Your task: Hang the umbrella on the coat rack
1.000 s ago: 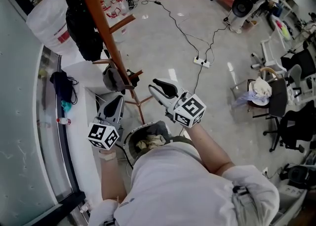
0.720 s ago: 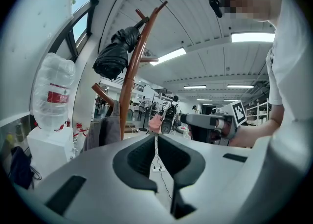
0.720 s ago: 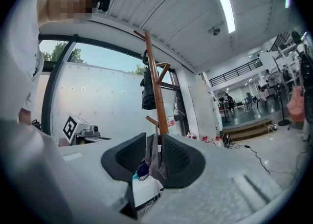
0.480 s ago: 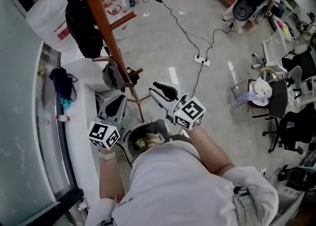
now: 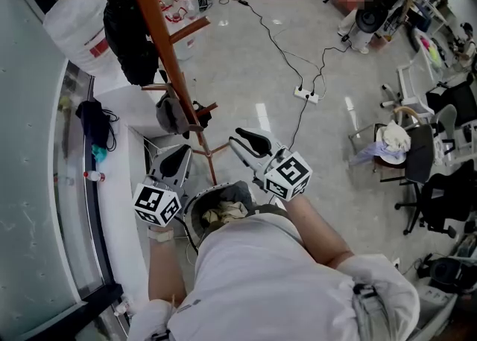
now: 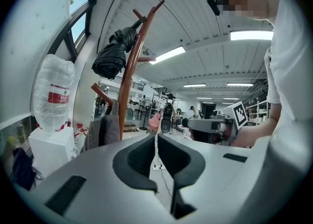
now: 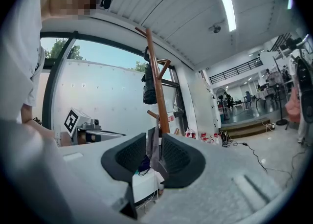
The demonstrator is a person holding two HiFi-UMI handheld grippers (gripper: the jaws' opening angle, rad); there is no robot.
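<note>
The umbrella (image 5: pixel 130 34) is black and folded. It hangs from an upper peg of the wooden coat rack (image 5: pixel 158 30), close against the pole near its top. Neither gripper touches it.

In the head view the left gripper (image 5: pixel 177 155) and the right gripper (image 5: pixel 242 135) are held side by side in front of the person. Both point toward the lower part of the rack, and the umbrella is well apart from them, toward the picture's upper left. The left gripper is nearer the pole, on the window side, and the right gripper is on the open-floor side.

In the left gripper view the umbrella hangs high and to the left of the jaws. In the right gripper view it sits almost straight ahead, high above the jaws.

Both grippers are clenched and hold nothing. The left jaws are drawn together with only a thin slit between the pads. The right jaws are also closed. The grey garment (image 5: pixel 173 118) seen through their slit hangs on a lower peg of the rack, beyond the pads, and is not gripped.

A large water bottle (image 5: pixel 74 30) stands upside down on a white stand beside the rack, next to the window. A power strip (image 5: pixel 305 94) with its cables lies on the floor beyond the right gripper.
</note>
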